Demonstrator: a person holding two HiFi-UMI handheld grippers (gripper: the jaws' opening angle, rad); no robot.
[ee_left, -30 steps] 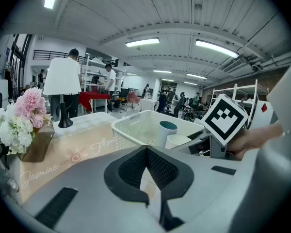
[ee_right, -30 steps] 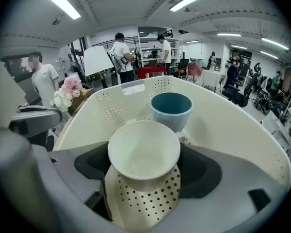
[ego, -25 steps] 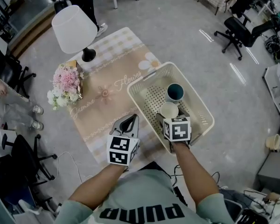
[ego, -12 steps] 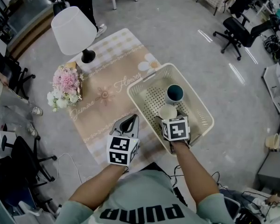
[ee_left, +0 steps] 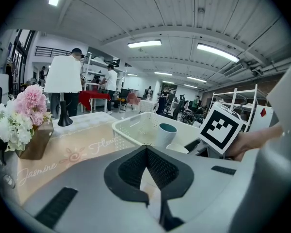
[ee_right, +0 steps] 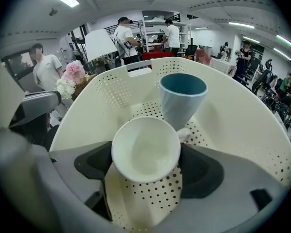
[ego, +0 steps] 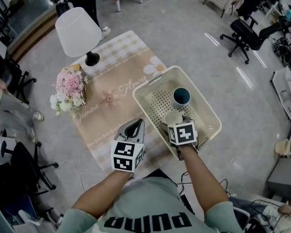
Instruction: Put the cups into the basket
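A cream perforated basket (ego: 155,80) stands on the table's right side. Inside it, toward the far end, a blue cup (ego: 181,97) stands upright. My right gripper (ego: 174,121) reaches over the basket's near end and is shut on a white cup (ego: 173,116). In the right gripper view the white cup (ee_right: 145,149) sits mouth-up between both jaws, just in front of the blue cup (ee_right: 183,98), above the basket's dotted floor (ee_right: 150,198). My left gripper (ego: 135,125) hovers over the table cloth left of the basket, shut and holding nothing (ee_left: 146,152).
A beige flowered table cloth (ego: 111,106) covers the table. A white lamp (ego: 77,31) and a pink flower bunch (ego: 68,87) stand at its far left. Office chairs (ego: 245,30) and grey floor surround the table.
My right gripper has shifted very slightly with the white cup inside the basket's near end. The left gripper has stayed where it was.
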